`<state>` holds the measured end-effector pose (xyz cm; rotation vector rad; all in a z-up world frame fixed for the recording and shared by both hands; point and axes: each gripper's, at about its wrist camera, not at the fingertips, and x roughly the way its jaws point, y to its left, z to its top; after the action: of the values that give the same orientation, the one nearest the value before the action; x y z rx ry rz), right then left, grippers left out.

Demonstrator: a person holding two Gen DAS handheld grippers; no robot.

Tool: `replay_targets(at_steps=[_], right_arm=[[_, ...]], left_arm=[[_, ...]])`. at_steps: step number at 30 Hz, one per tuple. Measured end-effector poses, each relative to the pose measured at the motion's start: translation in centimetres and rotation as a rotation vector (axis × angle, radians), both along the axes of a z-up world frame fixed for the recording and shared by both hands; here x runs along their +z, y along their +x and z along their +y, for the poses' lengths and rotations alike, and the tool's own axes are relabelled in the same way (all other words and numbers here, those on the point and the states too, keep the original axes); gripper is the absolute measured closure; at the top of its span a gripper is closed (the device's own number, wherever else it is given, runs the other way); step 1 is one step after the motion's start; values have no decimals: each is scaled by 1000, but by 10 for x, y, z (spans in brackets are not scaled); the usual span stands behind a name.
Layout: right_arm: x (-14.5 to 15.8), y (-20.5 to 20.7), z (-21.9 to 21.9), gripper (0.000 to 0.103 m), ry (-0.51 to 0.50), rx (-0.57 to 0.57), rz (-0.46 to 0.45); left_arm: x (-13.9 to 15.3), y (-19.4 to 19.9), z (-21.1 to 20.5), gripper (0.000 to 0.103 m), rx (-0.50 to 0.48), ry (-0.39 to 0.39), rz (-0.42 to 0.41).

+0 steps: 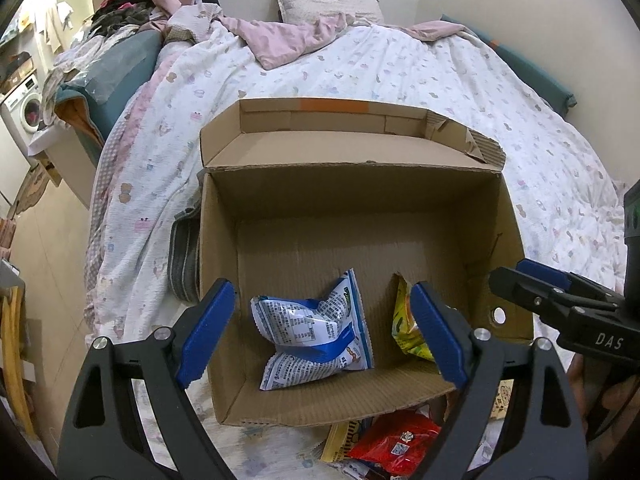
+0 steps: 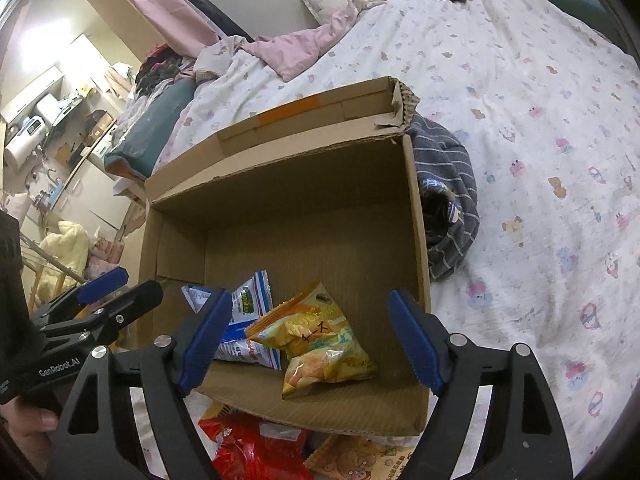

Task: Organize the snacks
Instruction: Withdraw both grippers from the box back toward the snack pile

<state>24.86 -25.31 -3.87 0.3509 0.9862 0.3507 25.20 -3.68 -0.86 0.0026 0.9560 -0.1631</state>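
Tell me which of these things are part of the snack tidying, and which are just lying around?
Part of the job:
cardboard box
blue snack bag
yellow snack bag
red snack bag
left gripper
right gripper

Just lying around:
striped cloth
pink blanket
pillow
washing machine

Yellow snack bag [image 1: 404, 332] half hidden behind left gripper [image 1: 320, 332] finger.

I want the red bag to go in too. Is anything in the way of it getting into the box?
Only the cardboard box's low front wall: the red snack bag lies just outside it. The top is open, with bare floor behind the blue-white bag and yellow bag.
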Motion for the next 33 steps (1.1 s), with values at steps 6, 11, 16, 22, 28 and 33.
replay_targets(at_steps=[6,11,16,22,28,33], right_arm=[[3,-1,-1,20,-4,-7,-6],[12,-13,-10,20,8,-29,-22],[21,-33,-19,20,39,-55,-29],[32,-57,-19,20,18,-39,-53],[33,-83,-24,20,34,-44,-43],[30,-108,-24,20,56,-34,-20]], left_arm=[[2,-5,5,16,11,-3,-3],[4,-16,15,16,42,-31,17],[14,-34,26,16,85,-55,4],[21,-61,28,16,93,-25,-23],[17,-90,36,16,102,-46,4],[13,-116,39,16,106,-40,10]])
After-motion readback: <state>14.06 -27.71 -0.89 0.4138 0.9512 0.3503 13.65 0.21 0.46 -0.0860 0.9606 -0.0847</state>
